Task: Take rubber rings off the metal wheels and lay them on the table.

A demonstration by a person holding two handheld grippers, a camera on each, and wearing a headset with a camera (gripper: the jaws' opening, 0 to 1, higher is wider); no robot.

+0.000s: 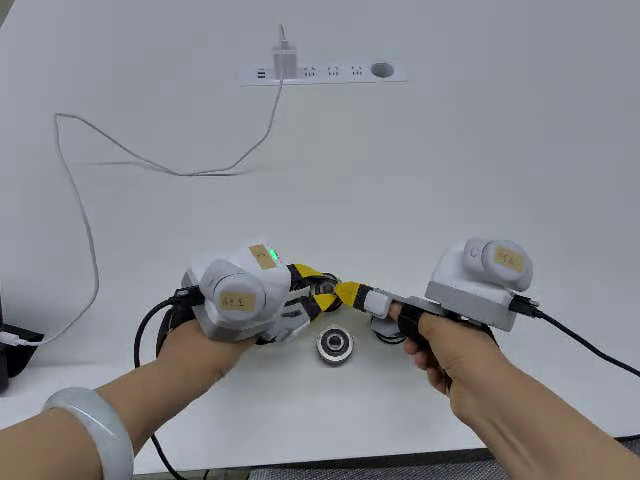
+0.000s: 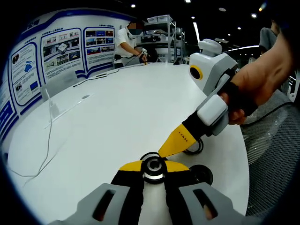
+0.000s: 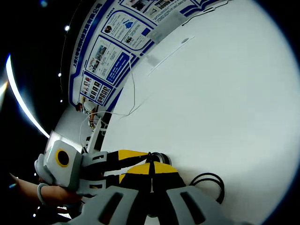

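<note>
Firmly, metal wheel clamped between left gripper fingers, right gripper fingers pinched together at its rim.

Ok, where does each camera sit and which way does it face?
Head view: on the headset, looking down at the table; left gripper, right gripper and both arms show.
Left gripper view: on the left gripper, looking along jaws shut on a metal wheel; the right gripper shows on the right.
Right gripper view: on the right gripper, facing that wheel; the left gripper shows on the left.
Both gripper views share the wheel.
</note>
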